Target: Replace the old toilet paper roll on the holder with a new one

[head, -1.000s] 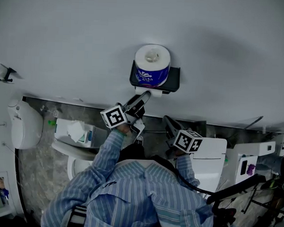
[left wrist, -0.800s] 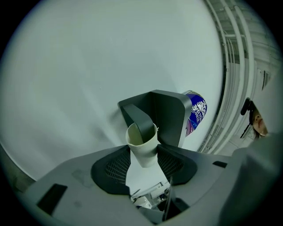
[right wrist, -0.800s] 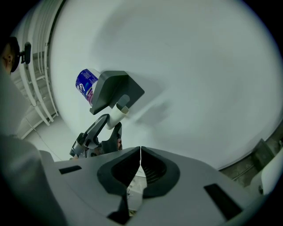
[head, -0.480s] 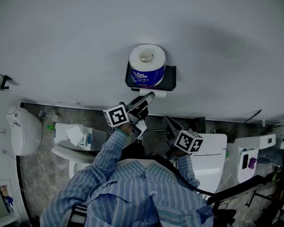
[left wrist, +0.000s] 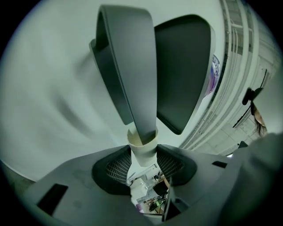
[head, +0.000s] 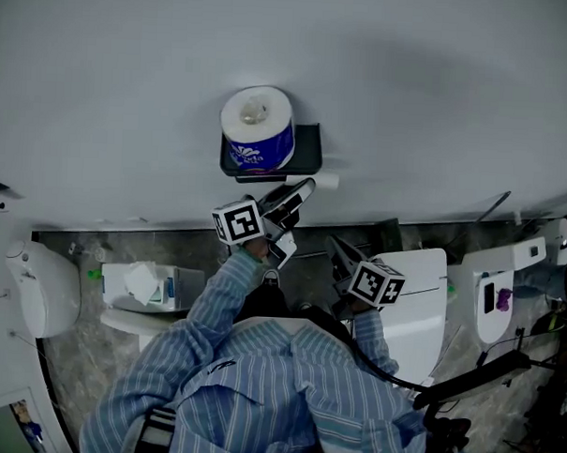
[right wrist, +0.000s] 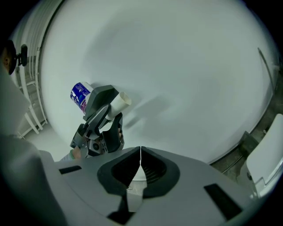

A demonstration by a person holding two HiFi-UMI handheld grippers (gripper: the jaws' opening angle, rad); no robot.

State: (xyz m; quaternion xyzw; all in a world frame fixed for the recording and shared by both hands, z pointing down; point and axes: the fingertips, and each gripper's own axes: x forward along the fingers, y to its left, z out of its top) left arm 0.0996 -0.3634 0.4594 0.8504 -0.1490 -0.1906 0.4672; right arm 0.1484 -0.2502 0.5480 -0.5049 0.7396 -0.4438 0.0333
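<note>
Now left gripper (head: 302, 190) jaws, just closing, clamp the cardboard tube (left wrist: 142, 149) on the holder (head: 308, 143); new roll (head: 258, 126) at eleven o'clock; right gripper (right wrist: 140, 164) jaws together, empty.

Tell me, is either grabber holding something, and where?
The left gripper, whose jaws have just been closing, pinches the empty cardboard tube by its near end. The right gripper is shut on nothing.

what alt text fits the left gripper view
The jaws of the left gripper, having just closed, clamp a bare cardboard tube, with the toilet paper holder's grey arm running into its open end. The holder's black shelf shows right of the arm, against a white wall.
</note>
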